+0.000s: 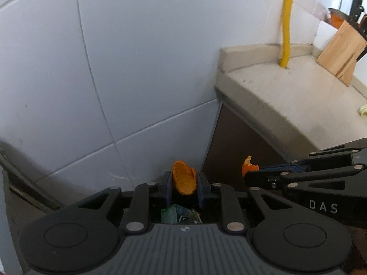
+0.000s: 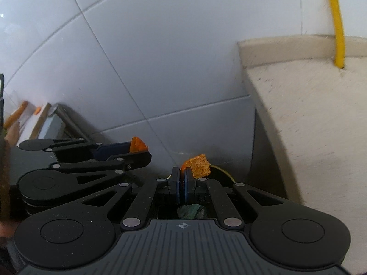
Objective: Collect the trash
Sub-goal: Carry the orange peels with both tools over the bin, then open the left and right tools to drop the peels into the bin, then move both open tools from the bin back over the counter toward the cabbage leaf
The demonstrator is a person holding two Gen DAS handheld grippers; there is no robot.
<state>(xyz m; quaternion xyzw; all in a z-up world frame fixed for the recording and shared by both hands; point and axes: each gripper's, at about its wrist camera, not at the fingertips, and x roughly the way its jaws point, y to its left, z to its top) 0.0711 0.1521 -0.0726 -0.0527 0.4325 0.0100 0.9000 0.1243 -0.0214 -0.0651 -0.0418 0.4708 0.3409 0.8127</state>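
My left gripper (image 1: 184, 183) is shut on a curved piece of orange peel (image 1: 184, 180), held between its blue pads in front of the tiled wall. My right gripper (image 2: 182, 184) is shut on another piece of orange peel (image 2: 198, 166). In the left wrist view the right gripper (image 1: 251, 171) comes in from the right with its peel (image 1: 247, 165) at the tip. In the right wrist view the left gripper (image 2: 137, 152) lies to the left with its peel (image 2: 137, 147). Green and dark trash (image 1: 180, 214) shows below the left gripper, and in the right wrist view (image 2: 190, 210).
A beige countertop (image 1: 298, 96) juts out on the right, with a wooden knife block (image 1: 341, 52) and a yellow pipe (image 1: 286, 23) at the back. A pale scrap (image 1: 363, 110) lies on the counter's right edge. The white tiled wall (image 1: 114, 68) stands close ahead. A dark appliance edge (image 2: 66, 119) is at left.
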